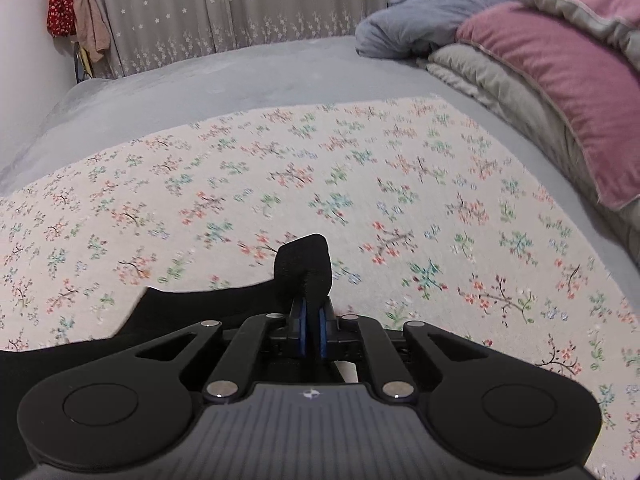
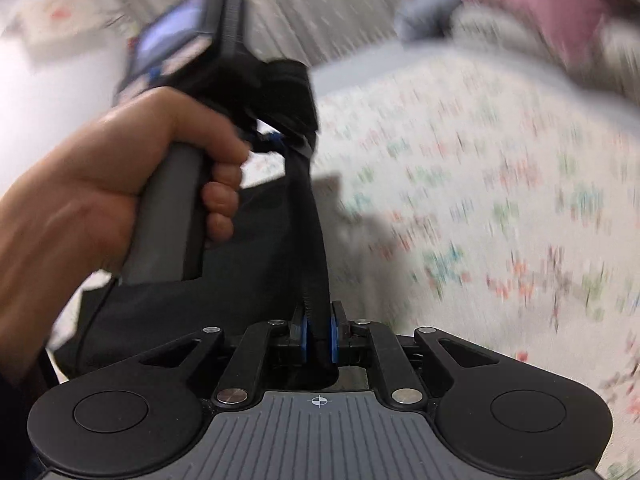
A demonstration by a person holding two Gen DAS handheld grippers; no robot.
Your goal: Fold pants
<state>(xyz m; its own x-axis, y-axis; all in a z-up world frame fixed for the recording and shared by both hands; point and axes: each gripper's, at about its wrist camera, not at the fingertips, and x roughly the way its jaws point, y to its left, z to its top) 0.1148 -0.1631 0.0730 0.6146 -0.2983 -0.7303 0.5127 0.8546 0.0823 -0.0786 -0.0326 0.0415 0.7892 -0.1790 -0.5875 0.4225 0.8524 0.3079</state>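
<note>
Black pants [image 1: 303,266] hang bunched between both tools.

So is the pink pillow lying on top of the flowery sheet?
No, the pink pillow rests on the grey bedding off to the side, clear of the flowery sheet.

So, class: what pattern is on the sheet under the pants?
Small multicoloured flower sprigs on the pale sheet, clearest in the left wrist view.
</note>
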